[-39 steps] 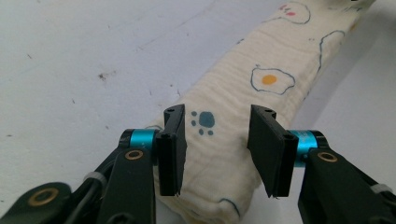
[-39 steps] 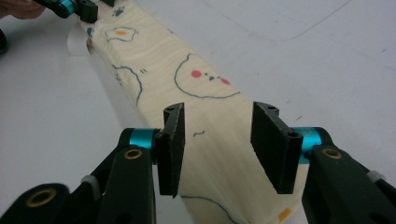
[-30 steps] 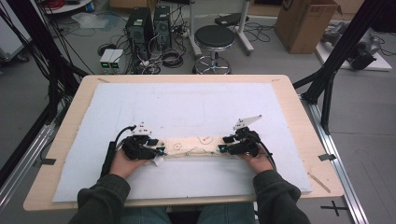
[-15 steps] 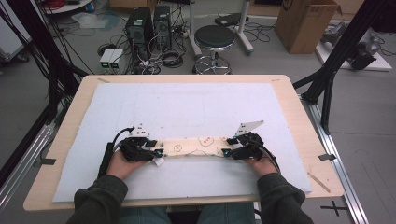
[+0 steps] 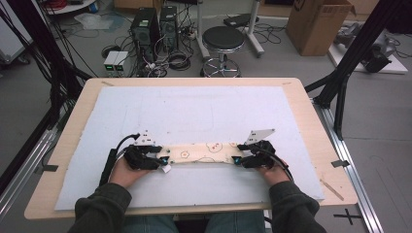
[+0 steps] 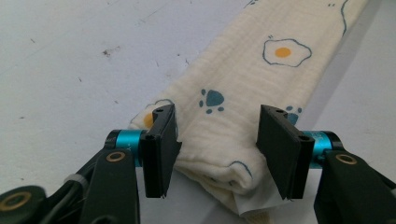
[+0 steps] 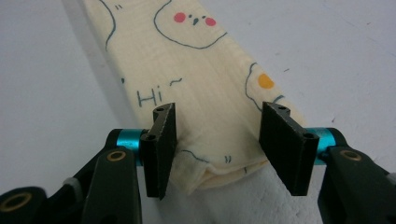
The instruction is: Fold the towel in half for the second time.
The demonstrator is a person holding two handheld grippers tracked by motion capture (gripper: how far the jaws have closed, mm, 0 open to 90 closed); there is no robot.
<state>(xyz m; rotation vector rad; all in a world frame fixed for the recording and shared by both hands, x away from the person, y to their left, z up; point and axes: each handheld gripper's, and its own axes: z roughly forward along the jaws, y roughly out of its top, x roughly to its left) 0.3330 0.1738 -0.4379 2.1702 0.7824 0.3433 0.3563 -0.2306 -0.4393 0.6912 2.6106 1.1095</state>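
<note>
- Cloth (image 5: 201,153): cream fabric folded into a long narrow strip, printed with fried eggs, blue paw marks, a blushing face and the word "Hi"; lies flat across the near middle of the table, running left to right between the two hands.
- Pad (image 5: 194,111): pale blue sheet covering most of the table (image 5: 311,126), directly under the cloth.
- Left hand-held gripper (image 5: 163,160): set at the left end of the strip; in the left gripper view (image 6: 217,135) its jaws have just been opening and stand apart with the folded end between them, one pad close against the fold's edge, the other clear of the fabric, so no grip.
- Right hand-held gripper (image 5: 238,160): set at the right end of the strip; in the right gripper view (image 7: 217,135) its jaws have likewise just been opening, the cloth end lying between them, unpinched.
- Label: small white tag pokes out beneath the fold at the left end (image 6: 252,207).
- Hands: left hand (image 5: 126,170) and right hand (image 5: 272,172), dark sleeves, resting low on the pad.
- Stool (image 5: 222,41): black round seat on the floor beyond the table.
</note>
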